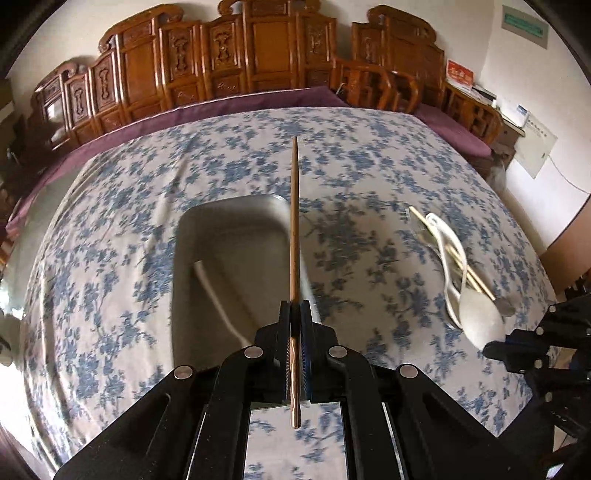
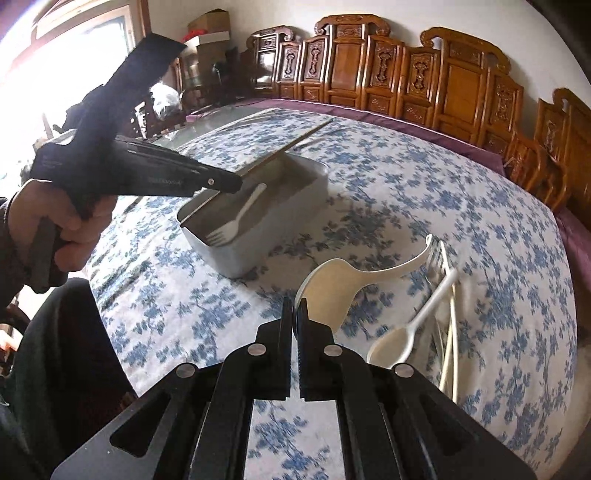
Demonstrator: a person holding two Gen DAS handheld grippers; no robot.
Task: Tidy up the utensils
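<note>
My left gripper is shut on a brown chopstick and holds it above a grey metal tray. The tray holds a white plastic fork. My right gripper is shut on the bowl rim of a large cream spoon, lifted off the cloth; this spoon shows blurred in the left wrist view. A small white spoon, a metal fork and pale chopsticks lie to its right. The left gripper also shows in the right wrist view.
The table carries a blue-flowered white cloth over a purple cover. Carved wooden chairs ring the far side. A hand grips the left tool at the left. Boxes stand by the window.
</note>
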